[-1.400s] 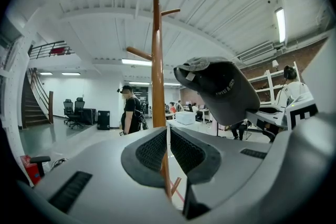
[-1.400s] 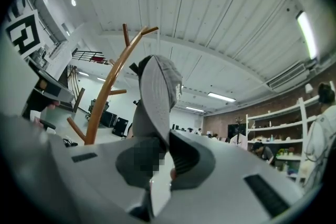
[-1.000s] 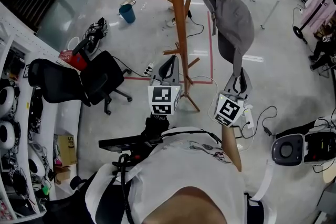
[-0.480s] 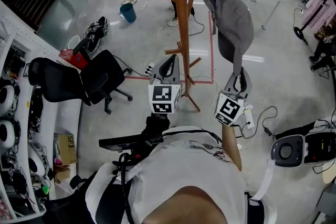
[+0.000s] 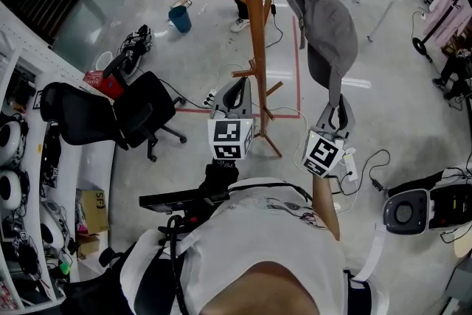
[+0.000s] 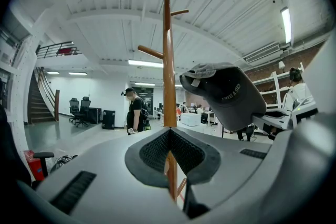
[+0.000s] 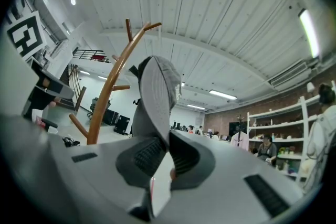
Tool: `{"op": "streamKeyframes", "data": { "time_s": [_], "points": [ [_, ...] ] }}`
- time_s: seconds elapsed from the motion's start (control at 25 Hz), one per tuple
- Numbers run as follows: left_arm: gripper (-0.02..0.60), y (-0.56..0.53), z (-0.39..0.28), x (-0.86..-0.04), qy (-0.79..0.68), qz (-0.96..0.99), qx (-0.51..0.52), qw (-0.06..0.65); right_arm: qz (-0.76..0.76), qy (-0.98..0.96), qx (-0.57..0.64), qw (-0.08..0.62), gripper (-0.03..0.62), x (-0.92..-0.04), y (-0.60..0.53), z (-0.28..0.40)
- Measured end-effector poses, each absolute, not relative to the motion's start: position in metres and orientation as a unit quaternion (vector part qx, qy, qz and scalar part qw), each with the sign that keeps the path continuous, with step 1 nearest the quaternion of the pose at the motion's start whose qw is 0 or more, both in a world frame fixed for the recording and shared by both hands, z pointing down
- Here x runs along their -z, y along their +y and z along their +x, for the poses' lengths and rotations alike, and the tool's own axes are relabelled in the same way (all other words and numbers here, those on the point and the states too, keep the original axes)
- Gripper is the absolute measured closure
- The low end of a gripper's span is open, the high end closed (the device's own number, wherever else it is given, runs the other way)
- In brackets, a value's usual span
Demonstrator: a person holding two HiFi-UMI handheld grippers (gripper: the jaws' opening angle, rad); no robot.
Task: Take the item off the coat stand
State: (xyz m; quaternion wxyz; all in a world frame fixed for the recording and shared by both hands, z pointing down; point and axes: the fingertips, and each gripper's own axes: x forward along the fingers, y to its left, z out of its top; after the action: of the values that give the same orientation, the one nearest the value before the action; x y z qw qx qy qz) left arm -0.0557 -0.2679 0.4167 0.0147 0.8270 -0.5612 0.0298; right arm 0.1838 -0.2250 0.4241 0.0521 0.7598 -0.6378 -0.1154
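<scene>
Clamping grey cap (image 5: 328, 29) brim, right claw (image 5: 336, 107); cap upright, crown uppermost; left claw (image 5: 236, 91) together.

Left tool (image 5: 237, 87) level, jaws together; right tool (image 5: 336, 105) level, tight on cap (image 5: 328, 26).

Coat stand (image 5: 256, 48) blocks ahead; open floor (image 5: 391, 85) right.

cap (image 5: 328, 33): grey, crown up, brim down | wooden coat stand (image 5: 256, 48): upright, beside cap, apart
</scene>
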Motion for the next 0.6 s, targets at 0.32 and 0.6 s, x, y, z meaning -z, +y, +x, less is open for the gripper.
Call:
{"op": "streamKeyframes", "data": {
  "time_s": [0.32, 0.6],
  "points": [
    [0.577, -0.269, -0.0549, -0.4137, -0.559, 0.828, -0.029, 0.011, 0.759, -0.638, 0.117, 0.054, 0.568, -0.424, -0.2256, 0.1828],
    [0.577, -0.2689, -0.0545, -0.4154, -0.558, 0.829, -0.032, 0.01, 0.759, -0.638, 0.119, 0.053, 0.568, -0.4238, -0.2255, 0.1822]
  ]
}}
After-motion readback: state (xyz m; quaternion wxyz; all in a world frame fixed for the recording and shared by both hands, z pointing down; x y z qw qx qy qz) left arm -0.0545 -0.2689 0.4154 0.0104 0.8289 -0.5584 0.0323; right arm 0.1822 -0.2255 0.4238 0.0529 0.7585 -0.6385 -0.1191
